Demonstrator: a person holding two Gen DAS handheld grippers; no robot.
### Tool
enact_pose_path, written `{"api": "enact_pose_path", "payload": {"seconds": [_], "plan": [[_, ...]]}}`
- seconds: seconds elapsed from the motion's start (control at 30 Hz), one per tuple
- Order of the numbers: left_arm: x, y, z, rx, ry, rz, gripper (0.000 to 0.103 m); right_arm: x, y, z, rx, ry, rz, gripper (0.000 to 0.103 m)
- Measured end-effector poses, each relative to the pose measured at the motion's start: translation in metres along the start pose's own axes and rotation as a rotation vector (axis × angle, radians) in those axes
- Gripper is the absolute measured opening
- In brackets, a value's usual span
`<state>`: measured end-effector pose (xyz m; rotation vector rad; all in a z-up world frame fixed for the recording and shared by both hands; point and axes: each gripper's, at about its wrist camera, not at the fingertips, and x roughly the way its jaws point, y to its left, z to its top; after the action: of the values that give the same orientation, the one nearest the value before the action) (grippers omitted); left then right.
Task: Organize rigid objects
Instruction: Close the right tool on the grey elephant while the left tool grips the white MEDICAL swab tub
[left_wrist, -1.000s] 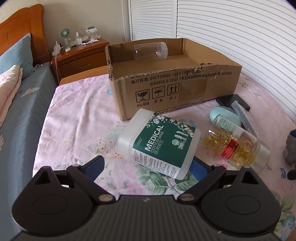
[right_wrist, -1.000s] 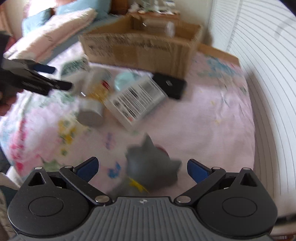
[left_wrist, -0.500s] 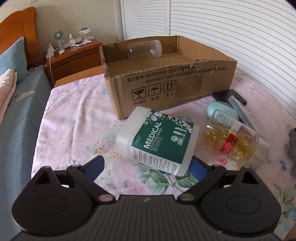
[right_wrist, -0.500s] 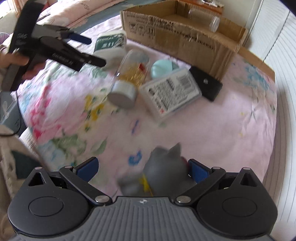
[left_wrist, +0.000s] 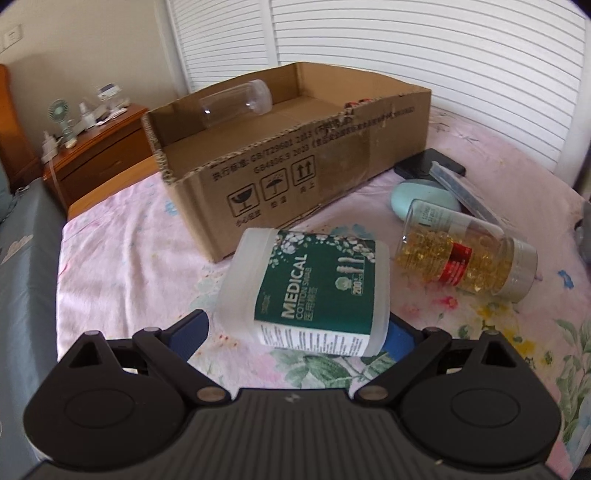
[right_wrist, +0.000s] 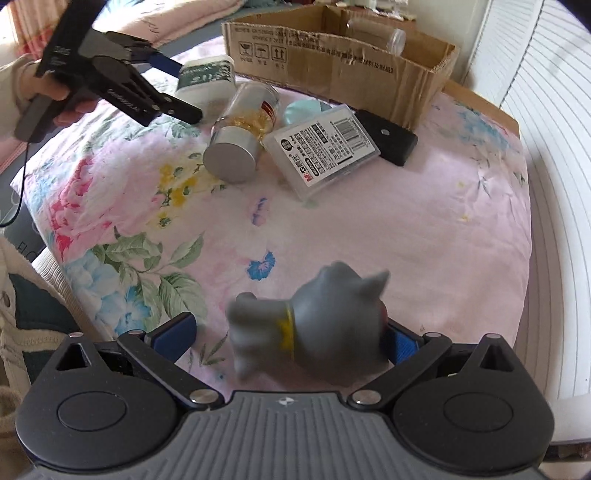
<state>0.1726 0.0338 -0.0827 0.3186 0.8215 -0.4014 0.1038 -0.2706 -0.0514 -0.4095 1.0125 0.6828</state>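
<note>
My left gripper (left_wrist: 295, 332) is open, its fingers on either side of a white jar with a green "MEDICAL COTTON SWAB" label (left_wrist: 314, 291) lying on the floral bedsheet. It also shows in the right wrist view (right_wrist: 173, 88). A cardboard box (left_wrist: 295, 162) behind the jar holds a clear plastic jar (left_wrist: 236, 101). A capsule bottle (left_wrist: 465, 258), a mint oval case (left_wrist: 421, 199), a clear flat case (right_wrist: 325, 147) and a black pouch (right_wrist: 388, 136) lie near the box. My right gripper (right_wrist: 288, 339) is open around a grey cat figurine (right_wrist: 325, 325).
A wooden nightstand (left_wrist: 99, 158) with a small fan stands at the back left. White louvred doors (left_wrist: 406, 55) run behind the bed. A grey-blue blanket (left_wrist: 22, 277) lies to the left. The bed edge is near in the right wrist view.
My left gripper moved forward, so the cotton swab jar now sits between its fingers. My right gripper swung over the bed and came in around the cat figurine.
</note>
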Motion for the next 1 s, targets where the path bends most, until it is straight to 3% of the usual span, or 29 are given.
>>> {"api": "enact_pose_path", "payload": {"seconds": [0.3,0.47,0.63,1.0], "plan": [[0.005,-0.001,0.013,0.097,-0.011,-0.042,0.096,0.001,0.000,0.002,-0.026,0.005,0.014,0.103],[0.014,0.007,0.019,0.049,0.022,-0.118,0.085,0.002,0.000,0.003,-0.041,0.013,0.021,0.103],[0.012,0.009,0.018,0.022,0.036,-0.119,0.083,0.001,-0.002,0.008,-0.044,0.032,0.007,0.103],[0.004,0.007,0.018,-0.006,0.050,-0.088,0.083,-0.004,-0.007,0.014,0.025,0.023,-0.030,0.078]]}}
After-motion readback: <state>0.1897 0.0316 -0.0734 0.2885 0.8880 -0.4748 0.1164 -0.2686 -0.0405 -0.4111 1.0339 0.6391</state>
